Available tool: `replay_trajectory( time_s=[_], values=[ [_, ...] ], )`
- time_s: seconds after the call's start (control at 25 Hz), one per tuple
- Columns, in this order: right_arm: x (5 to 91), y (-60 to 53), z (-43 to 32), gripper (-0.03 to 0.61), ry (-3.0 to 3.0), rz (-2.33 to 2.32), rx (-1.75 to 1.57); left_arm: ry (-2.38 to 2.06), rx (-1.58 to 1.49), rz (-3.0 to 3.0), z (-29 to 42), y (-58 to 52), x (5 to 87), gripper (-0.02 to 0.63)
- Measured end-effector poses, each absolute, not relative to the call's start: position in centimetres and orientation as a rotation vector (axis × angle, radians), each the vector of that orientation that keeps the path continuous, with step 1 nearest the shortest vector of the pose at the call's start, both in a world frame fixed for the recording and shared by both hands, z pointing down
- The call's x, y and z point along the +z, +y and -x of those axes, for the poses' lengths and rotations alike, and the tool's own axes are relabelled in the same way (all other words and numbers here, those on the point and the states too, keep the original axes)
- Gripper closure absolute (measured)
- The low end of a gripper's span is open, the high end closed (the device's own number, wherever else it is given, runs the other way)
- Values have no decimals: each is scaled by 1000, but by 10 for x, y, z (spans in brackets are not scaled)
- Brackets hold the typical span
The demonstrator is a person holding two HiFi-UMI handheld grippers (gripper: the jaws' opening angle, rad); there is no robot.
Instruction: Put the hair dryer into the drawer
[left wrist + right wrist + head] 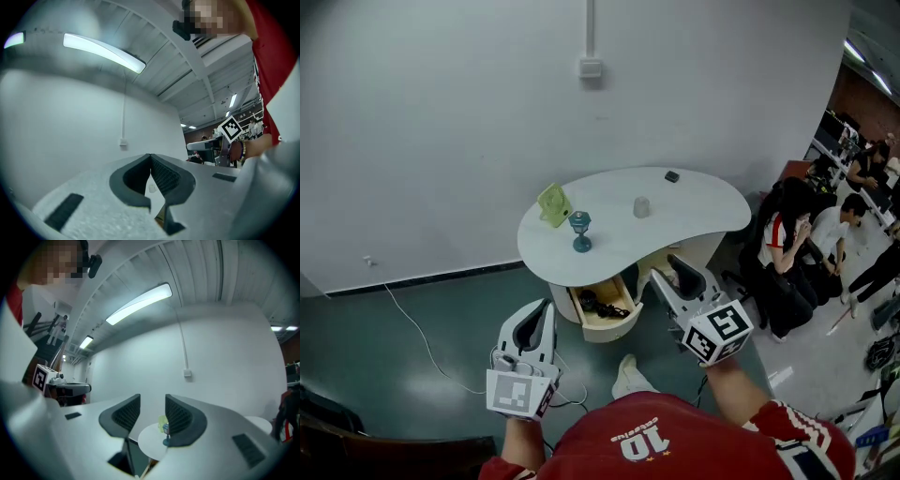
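Hair dryer (602, 305) lies inside the open drawer (617, 325) under the white tabletop (694, 211). Left tool (542, 314): jaws closed tip to tip, empty, left of drawer. Right tool (670, 269): jaws partly apart, empty, right of drawer. Neither touches the dryer.

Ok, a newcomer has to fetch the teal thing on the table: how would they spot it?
Find the white rounded table against the grey wall. Near its left front edge, beside a yellow-green square item, stands the teal piece: the only one with a stem and round foot.
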State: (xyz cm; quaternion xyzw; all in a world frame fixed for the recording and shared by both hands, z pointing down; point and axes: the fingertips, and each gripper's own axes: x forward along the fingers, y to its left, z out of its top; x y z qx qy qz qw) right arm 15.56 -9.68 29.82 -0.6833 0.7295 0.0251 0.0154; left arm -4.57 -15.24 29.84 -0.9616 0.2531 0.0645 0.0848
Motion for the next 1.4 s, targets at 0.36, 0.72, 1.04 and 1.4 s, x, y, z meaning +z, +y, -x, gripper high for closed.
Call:
replay_trajectory(
  time_s=[0.36,0.72,1.04,1.4],
  values=[
    [254,-99,-162,572,2152,2096,194,748,251,2920,39,-148,295,614],
    [255,-93,-154,574,2228,2003,174,850,263,2896,54,-151,299,614],
    [263,-94,-147,574,2275,1993,150,882,244,2883,57,-146,295,614],
    [270,-88,-144,575,2294,1999,159,877,244,2882,57,-137,301,614]
  ],
)
